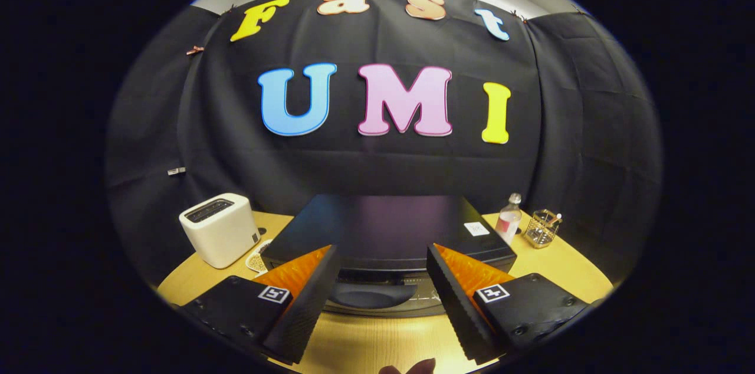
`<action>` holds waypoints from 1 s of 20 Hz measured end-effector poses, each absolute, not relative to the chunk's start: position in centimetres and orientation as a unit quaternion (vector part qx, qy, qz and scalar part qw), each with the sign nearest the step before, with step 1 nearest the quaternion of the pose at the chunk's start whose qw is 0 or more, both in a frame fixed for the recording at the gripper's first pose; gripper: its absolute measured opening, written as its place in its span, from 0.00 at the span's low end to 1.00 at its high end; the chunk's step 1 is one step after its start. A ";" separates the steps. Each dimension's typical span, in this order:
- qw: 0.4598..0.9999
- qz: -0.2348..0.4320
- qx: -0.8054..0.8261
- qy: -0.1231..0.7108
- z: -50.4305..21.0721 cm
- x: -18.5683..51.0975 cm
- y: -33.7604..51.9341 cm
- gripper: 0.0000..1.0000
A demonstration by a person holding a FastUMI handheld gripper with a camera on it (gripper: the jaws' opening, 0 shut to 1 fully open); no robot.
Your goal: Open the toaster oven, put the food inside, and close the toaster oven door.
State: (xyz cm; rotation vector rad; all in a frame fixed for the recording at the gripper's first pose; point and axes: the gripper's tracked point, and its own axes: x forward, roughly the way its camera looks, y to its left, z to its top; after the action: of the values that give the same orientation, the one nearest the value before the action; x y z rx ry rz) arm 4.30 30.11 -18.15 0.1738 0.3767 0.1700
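Gripper: gripper (383,271) held above the round wooden table (377,344), fingers spread wide with nothing between them
Oven: black box-shaped toaster oven (383,226) sits mid-table just ahead of the fingers, seen from above its flat top; its front lies between the fingertips
Left: white slot toaster (221,229) stands left of the oven, close beside it
Right: clear plastic bottle (508,219) just right of the oven, wire mesh holder (541,228) further right
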 end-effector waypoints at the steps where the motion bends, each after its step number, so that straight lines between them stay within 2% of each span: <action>1: 0.973 0.086 0.086 0.197 -18.9 4.3 30.5 0.98; 7: 0.962 0.085 0.085 0.245 -22.2 4.9 31.2 0.98; 12: 0.963 0.082 0.074 0.247 -22.3 5.0 31.6 0.98; 20: 0.956 0.083 0.086 0.269 -23.1 1.5 30.9 0.99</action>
State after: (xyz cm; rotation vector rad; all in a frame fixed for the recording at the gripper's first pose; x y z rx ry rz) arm 1.50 30.91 -23.11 0.1740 0.5465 0.1681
